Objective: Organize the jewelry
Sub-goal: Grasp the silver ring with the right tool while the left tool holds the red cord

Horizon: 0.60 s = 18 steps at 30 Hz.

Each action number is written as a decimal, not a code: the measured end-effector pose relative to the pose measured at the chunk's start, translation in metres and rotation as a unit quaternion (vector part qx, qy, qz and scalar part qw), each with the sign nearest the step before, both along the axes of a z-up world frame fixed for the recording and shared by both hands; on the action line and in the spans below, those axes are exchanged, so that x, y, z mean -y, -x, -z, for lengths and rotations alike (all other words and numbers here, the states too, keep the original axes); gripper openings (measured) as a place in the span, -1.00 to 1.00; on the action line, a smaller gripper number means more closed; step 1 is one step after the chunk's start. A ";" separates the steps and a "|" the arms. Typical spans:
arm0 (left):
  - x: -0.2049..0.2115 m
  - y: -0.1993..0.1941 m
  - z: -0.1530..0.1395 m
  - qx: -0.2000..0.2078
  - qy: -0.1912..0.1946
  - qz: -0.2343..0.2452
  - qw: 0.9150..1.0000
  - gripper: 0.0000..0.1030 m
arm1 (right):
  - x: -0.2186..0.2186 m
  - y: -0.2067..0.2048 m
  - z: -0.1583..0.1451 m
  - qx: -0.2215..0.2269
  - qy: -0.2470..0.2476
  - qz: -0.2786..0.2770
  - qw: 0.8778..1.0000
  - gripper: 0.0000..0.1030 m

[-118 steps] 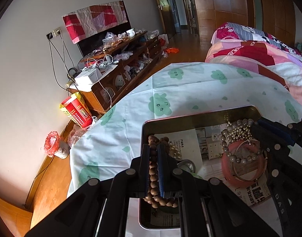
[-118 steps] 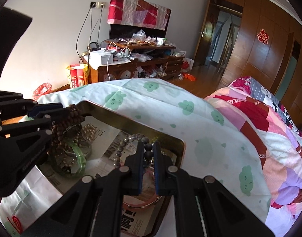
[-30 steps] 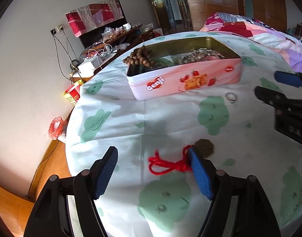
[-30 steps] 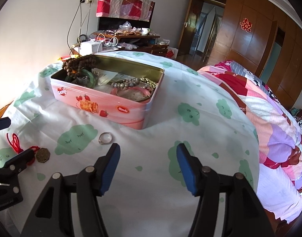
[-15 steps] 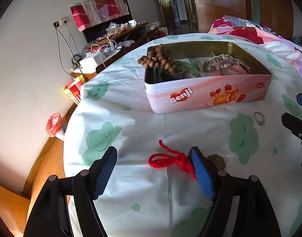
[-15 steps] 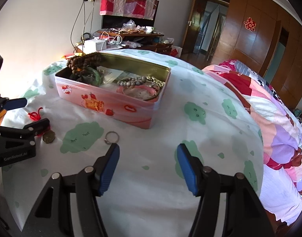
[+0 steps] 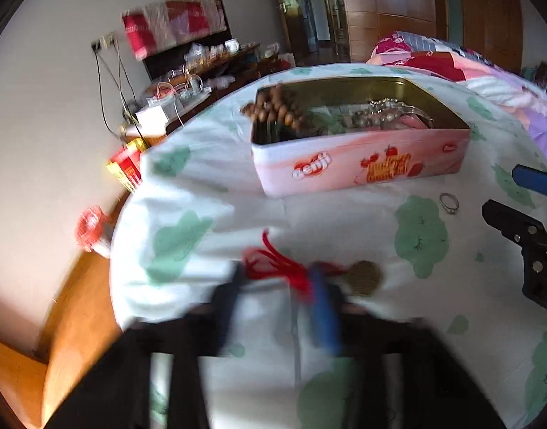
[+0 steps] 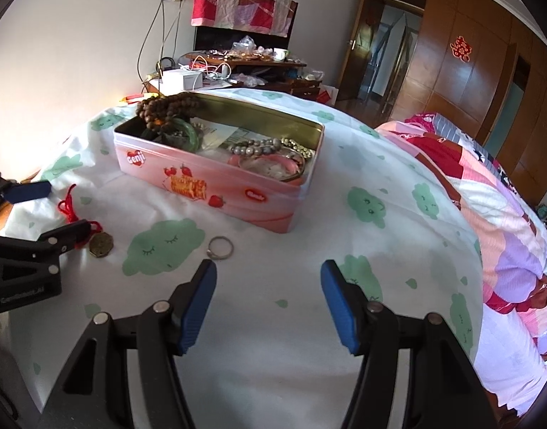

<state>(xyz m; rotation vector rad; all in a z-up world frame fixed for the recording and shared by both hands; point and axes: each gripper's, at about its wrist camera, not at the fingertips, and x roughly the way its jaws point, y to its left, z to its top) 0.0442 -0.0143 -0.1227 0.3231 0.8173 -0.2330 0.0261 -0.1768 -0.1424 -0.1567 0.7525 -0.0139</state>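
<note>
A pink tin (image 8: 209, 175) (image 7: 359, 168) holds wooden beads (image 8: 166, 105), a green bangle (image 8: 182, 134), a pearl strand and a pink bangle. On the cloth lie a red cord (image 7: 277, 266) (image 8: 68, 209) with a bronze coin pendant (image 8: 101, 243) (image 7: 362, 279) and a silver ring (image 8: 220, 247) (image 7: 449, 203). My left gripper (image 7: 273, 293) (image 8: 48, 207) is open, its fingers on either side of the red cord. My right gripper (image 8: 268, 286) is open and empty just in front of the ring.
The table has a white cloth (image 8: 273, 339) with green cloud prints. A bed with a patchwork quilt (image 8: 505, 214) lies to the right. A cluttered wooden cabinet (image 8: 237, 68) stands at the far wall. The table edge and wooden floor (image 7: 76, 304) are at left.
My left gripper has dropped forward over the red cord, its fingers narrowing around it; the view is blurred by motion. My right gripper has edged closer to the ring.
</note>
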 end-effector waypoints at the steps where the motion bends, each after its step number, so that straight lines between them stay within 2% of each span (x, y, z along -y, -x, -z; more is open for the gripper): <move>1: 0.001 -0.001 -0.002 -0.012 0.012 0.010 1.000 -0.92 | 0.001 -0.001 -0.001 -0.001 -0.004 -0.001 1.000 0.21; 2: 0.002 -0.002 -0.003 -0.011 0.015 0.010 1.000 -0.92 | 0.002 -0.002 -0.001 -0.004 -0.008 -0.002 1.000 0.20; 5: 0.004 -0.007 -0.013 0.001 0.017 0.008 1.000 -0.92 | 0.000 -0.007 -0.001 -0.011 -0.016 -0.013 1.000 -0.09; 6: 0.005 -0.009 -0.017 0.006 0.020 0.006 1.000 -0.92 | -0.001 -0.010 -0.001 -0.017 -0.021 -0.019 0.999 -0.11; 12: 0.008 -0.025 -0.028 0.035 0.010 -0.013 0.999 -0.92 | -0.010 -0.028 0.004 -0.047 -0.022 -0.030 0.998 -0.11; 18: 0.003 -0.033 -0.014 0.028 0.004 -0.031 0.999 -0.92 | -0.013 -0.037 0.012 -0.064 -0.022 -0.030 0.997 -0.11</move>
